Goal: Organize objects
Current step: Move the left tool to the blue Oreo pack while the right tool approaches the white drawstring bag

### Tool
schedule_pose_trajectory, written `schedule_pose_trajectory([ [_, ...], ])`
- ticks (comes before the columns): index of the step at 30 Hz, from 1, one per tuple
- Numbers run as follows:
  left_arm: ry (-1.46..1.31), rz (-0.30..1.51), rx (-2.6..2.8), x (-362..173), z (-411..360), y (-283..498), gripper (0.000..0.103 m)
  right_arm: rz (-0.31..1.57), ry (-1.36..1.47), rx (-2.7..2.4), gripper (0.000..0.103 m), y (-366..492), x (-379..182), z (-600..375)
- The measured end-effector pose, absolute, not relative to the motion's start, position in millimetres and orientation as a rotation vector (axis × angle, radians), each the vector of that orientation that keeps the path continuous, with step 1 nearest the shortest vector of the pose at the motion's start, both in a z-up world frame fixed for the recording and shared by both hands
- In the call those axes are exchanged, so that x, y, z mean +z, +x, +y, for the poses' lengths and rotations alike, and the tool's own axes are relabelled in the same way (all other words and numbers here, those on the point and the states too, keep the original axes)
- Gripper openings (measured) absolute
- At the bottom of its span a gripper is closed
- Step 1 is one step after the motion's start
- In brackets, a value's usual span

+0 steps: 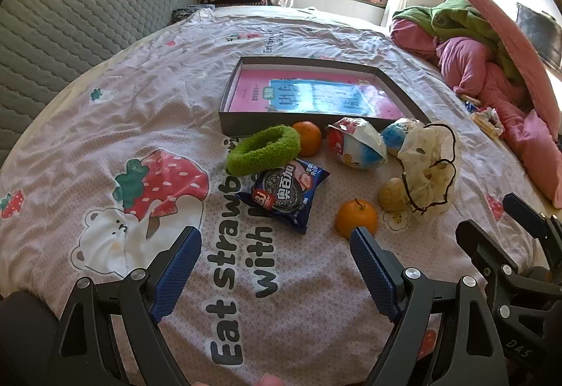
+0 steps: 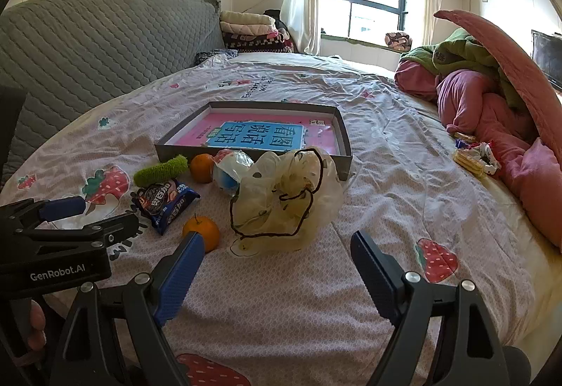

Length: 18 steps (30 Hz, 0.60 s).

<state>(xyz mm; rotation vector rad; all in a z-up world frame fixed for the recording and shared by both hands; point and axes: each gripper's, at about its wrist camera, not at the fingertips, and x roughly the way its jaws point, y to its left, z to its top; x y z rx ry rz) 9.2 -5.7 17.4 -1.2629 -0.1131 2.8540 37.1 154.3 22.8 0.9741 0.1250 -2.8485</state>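
A shallow grey box [image 1: 239, 124] [image 2: 346, 140] with a pink and blue book in it lies mid-bed. In front of it are a green fuzzy scrunchie [image 1: 246, 161] [image 2: 159, 170], two oranges [image 1: 309, 138] [image 1: 356, 215], an Oreo packet [image 1: 284, 191] [image 2: 165, 201], a wrapped blue-white ball [image 1: 358, 145] [image 2: 230, 175], a yellow ball [image 1: 391, 194] and a cream sheer scrunchie [image 1: 428, 168] [image 2: 284, 200]. My left gripper [image 1: 274, 233] hovers open just short of the packet and near orange. My right gripper [image 2: 276, 238] is open before the cream scrunchie. Neither holds anything.
The strawberry-print sheet [image 2: 386, 175] covers the bed. A heap of pink and green bedding [image 2: 491, 87] fills the right side, with small snacks [image 2: 470, 157] beside it. A grey quilted headboard [image 1: 70, 17] rises at the left. The window is beyond.
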Motion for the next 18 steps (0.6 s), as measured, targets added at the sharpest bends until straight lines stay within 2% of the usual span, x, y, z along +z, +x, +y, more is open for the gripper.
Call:
schedule_pose_trajectory([
  [18,-1.274,-0.114,2.837,15.9,-1.6,11.0,0.087,0.132,0.960,-2.852,0.085,37.7,23.7,153.5],
])
